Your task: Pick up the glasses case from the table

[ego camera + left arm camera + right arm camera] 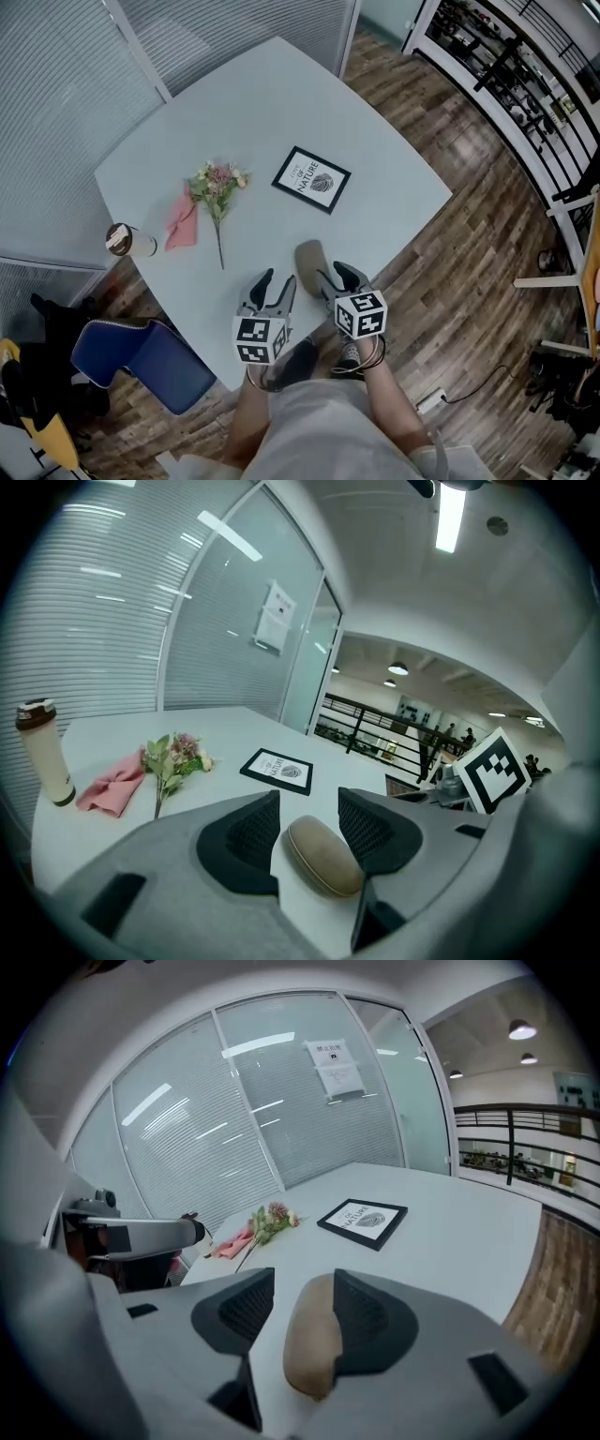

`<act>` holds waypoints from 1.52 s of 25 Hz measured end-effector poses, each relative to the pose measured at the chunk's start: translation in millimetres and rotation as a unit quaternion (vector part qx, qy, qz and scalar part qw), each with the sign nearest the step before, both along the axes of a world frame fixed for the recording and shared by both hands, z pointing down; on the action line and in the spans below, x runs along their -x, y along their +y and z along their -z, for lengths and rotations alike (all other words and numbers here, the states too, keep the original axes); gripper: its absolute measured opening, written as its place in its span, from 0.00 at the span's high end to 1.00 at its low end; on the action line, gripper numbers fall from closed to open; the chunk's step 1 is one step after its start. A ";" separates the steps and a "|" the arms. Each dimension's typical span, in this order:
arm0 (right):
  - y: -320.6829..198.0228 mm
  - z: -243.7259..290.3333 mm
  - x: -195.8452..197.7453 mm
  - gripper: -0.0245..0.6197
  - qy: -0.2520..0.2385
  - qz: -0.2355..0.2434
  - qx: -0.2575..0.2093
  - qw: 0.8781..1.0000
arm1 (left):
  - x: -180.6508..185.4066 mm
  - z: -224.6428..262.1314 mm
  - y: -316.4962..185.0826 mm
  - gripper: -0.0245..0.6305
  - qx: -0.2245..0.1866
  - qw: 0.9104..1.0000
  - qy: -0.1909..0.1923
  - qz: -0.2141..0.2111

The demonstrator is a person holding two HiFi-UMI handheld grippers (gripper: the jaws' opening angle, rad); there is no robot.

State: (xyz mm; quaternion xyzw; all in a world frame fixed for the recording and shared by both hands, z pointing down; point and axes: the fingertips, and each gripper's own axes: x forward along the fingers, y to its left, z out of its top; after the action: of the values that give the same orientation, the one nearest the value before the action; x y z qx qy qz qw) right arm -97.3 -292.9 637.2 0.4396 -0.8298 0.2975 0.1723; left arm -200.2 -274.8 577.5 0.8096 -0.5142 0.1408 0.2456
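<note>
Tan glasses case [308,262] lies flat on the pale grey table [281,103], close to the near edge in front of the person. Right gripper [335,277] sits at the case's near end, tongs spread. In the right gripper view the case [309,1344] lies between the pads; the right-hand pad [370,1321] overlaps its side, and contact there cannot be told. The left-hand pad [239,1312] stands clear of it, so no pinch. Left gripper [275,283] is just beside the case on its left, tongs also spread. In the left gripper view the case [323,855] shows through the gap on the table beyond the pads, touching neither. The two grippers are close together, and the right one's marker cube [494,769] shows at the edge of the left gripper view. Farther across the table, well apart from the case: a black-framed print [311,179] lying flat, a small bunch of flowers [217,187] with the stem pointing toward the near edge, and a pink cloth [182,223] just beside the flowers. Near the left edge stands an upright tumbler [44,752] with a brown lid. Off the table at lower left is a blue chair [141,356] on the wood floor [469,281]. Glass partitions with blinds [56,122] run behind the table.
</note>
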 end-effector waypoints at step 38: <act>-3.6 -122.6 27.4 0.33 0.121 0.008 0.104 0.987 | 50.9 -28.5 -8.4 0.67 0.015 0.999 0.036 0.027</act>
State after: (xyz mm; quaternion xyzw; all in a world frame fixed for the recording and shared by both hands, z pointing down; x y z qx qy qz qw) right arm -124.7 -296.5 759.8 0.4454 -0.7707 0.3253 0.3191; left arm -251.1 -283.2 606.0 0.7962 -0.5243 0.1133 0.2799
